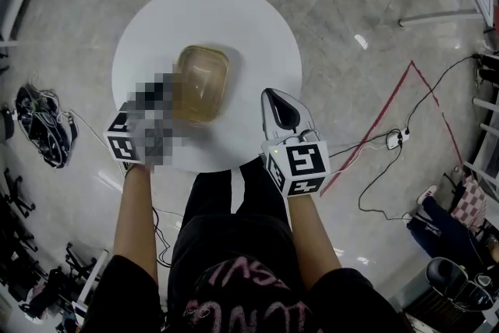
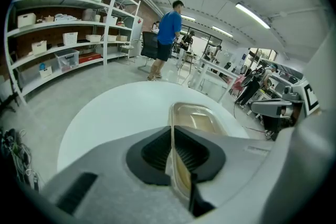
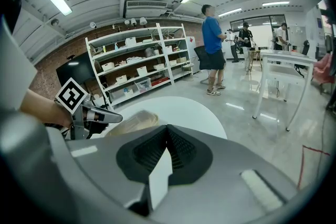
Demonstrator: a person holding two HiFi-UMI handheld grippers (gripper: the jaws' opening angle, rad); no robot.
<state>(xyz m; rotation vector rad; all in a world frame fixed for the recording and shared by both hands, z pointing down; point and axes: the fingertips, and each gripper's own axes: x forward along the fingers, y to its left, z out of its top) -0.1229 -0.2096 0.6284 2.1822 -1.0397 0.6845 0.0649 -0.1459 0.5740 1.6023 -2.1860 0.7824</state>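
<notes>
Fingers (image 2: pixel 152 153) of the left gripper (image 2: pixel 172 136) pinch the thin rim of the tub (image 2: pixel 197 118); the right gripper (image 3: pixel 167 131) is pressed together on nothing.
Looks like the gripping step: the tub sits mid-way across the round white table (image 1: pixel 257 19), with the right gripper near its right side, apart. Any move now calls for a firm, level hold. Around it are glossy grey floor (image 1: pixel 351 4), stocked shelves (image 2: pixel 68 39) and a person in blue (image 2: pixel 169 34) well back.
</notes>
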